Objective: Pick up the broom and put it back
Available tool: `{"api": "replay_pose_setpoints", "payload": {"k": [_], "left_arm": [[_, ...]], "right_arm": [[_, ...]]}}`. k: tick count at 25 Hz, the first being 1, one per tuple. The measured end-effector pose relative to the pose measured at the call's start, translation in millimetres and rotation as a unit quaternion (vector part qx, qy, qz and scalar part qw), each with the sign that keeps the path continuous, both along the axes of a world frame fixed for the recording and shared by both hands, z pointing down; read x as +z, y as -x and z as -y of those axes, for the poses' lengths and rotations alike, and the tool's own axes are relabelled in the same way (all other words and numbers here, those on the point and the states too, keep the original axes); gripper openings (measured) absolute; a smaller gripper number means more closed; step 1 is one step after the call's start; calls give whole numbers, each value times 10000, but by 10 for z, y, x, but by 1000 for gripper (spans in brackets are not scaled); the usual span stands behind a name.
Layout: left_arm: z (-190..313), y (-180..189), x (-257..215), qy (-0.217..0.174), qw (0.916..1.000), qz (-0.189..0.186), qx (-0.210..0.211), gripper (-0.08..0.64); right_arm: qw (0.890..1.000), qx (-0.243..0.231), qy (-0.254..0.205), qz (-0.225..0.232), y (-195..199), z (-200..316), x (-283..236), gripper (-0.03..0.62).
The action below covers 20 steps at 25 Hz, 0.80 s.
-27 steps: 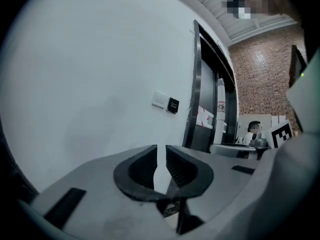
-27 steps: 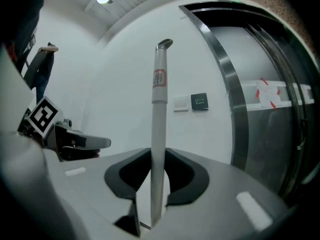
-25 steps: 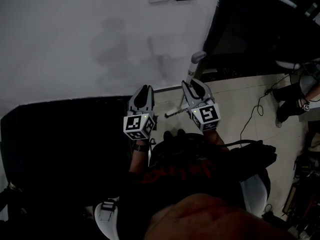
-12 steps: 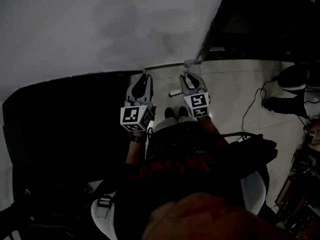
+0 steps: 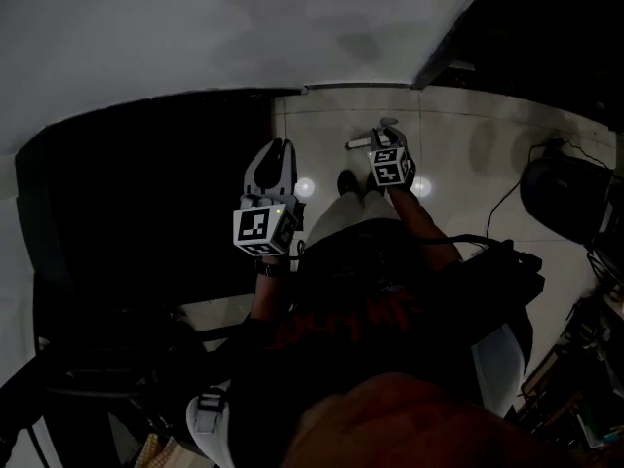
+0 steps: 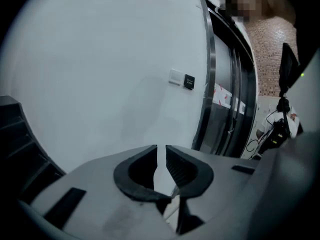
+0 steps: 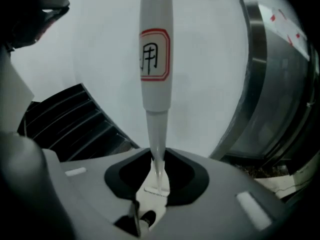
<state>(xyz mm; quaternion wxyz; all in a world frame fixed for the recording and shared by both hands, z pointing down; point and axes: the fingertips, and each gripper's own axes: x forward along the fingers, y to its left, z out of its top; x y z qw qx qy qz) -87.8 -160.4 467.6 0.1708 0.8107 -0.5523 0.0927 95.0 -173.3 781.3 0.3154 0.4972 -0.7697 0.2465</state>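
Note:
The broom has a white handle (image 7: 155, 59) with a red-framed label. It runs down between the jaws of my right gripper (image 7: 157, 166), which is shut on the thin part of the handle. In the head view the right gripper (image 5: 387, 135) hangs low over the tiled floor, in front of the person's feet. A short white piece of the broom (image 5: 359, 143) shows beside it. My left gripper (image 5: 277, 149) is higher and to the left, over the edge of a dark surface. Its jaws (image 6: 161, 159) stand almost together with nothing between them.
A white wall (image 5: 195, 27) is ahead, with a switch plate (image 6: 175, 77). A black stepped surface (image 5: 146, 193) fills the left. To the right stand a dark glass door with a metal frame (image 6: 220, 84), a cable (image 5: 507, 193) on the tiles and a dark round object (image 5: 565, 198).
The right gripper has dropped far toward the floor with the broom handle in it. The left gripper has sunk a little. The head view has tipped further down.

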Motion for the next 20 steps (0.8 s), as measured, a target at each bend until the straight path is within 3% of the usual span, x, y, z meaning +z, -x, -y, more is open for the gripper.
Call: {"api": "replay_pose_setpoints", "payload": {"k": [4, 8, 13, 17, 20], "left_arm": [[23, 99, 188, 247, 9995, -138, -125, 60], [84, -6, 249, 320, 9992, -253, 4, 60], [353, -303, 449, 578, 9967, -471, 322, 60], [537, -687, 516, 689, 9921, -429, 957, 60], [544, -844, 446, 495, 9888, -379, 1358, 60]], "right_arm": [[9976, -440, 453, -274, 155, 177, 619, 83], [9973, -541, 378, -329, 184, 590, 678, 83], [9979, -444, 340, -321, 259, 1509, 838, 86], [9983, -323, 474, -133, 349, 2129, 970, 91], [9995, -245, 176, 91, 309, 2247, 713, 133]]}}
